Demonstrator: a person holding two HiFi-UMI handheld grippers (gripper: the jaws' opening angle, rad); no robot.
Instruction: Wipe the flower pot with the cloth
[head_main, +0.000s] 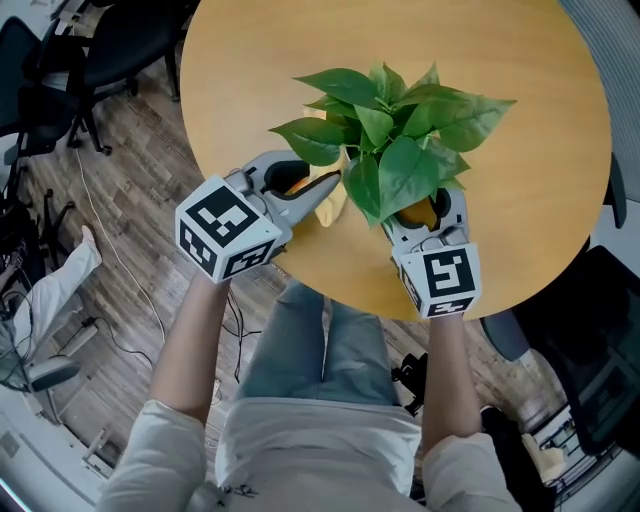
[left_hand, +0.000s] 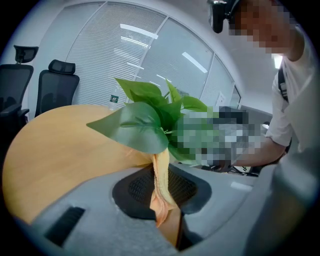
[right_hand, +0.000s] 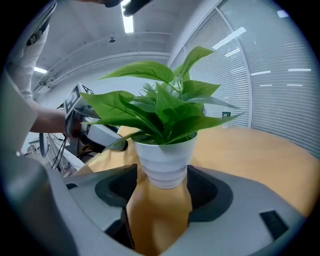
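A green leafy plant (head_main: 390, 140) stands in a white ribbed flower pot (right_hand: 167, 160) near the front edge of the round wooden table (head_main: 500, 220). My right gripper (head_main: 425, 212) reaches in under the leaves, and in the right gripper view its jaws (right_hand: 165, 175) sit against both sides of the pot's base. My left gripper (head_main: 325, 190) is shut on a yellow-orange cloth (head_main: 330, 200), held just left of the plant. In the left gripper view the cloth (left_hand: 161, 185) hangs pinched between the pads, right under a big leaf. The leaves hide the pot in the head view.
The table's front edge runs just under both grippers, with the person's legs below. Black office chairs (left_hand: 55, 85) stand beyond the table, and another chair (head_main: 590, 330) is at the right. Cables lie on the wooden floor (head_main: 130, 200) to the left.
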